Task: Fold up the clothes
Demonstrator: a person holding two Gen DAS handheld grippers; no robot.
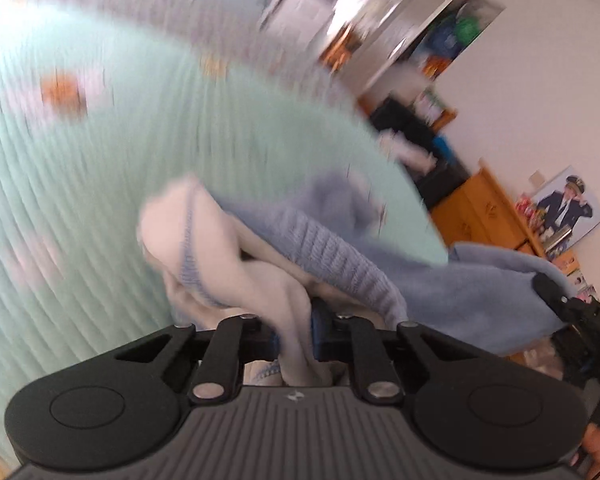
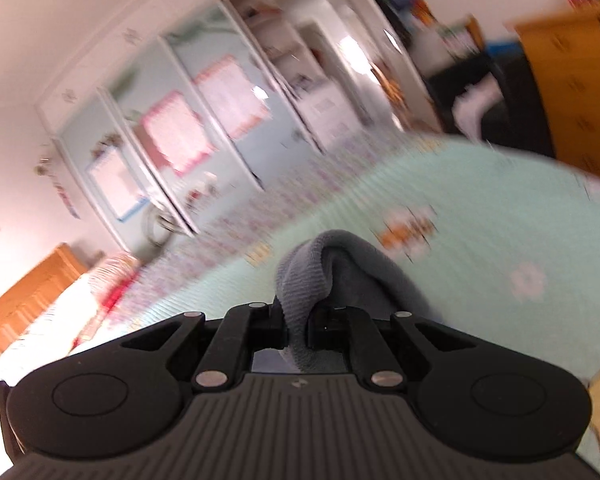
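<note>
Left fingers (image 1: pixel 296 334) pinching blue sweater (image 1: pixel 332 240), right fingers (image 2: pixel 298 330) pinching its hem, mint bedspread (image 1: pixel 100 180) beneath

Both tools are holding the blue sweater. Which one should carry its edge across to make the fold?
Probably the right tool: it pinches one thin edge of the blue sweater. The left tool is clamped on a thick bunched wad.

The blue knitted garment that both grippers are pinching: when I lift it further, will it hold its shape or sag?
Probably sag: the blue knitted garment already droops in folds between the left gripper and the right gripper. It looks soft and light, bunching at each pinch. The thick ribbed knit seems unlikely to slip from shut jaws, though blur hides detail.
</note>
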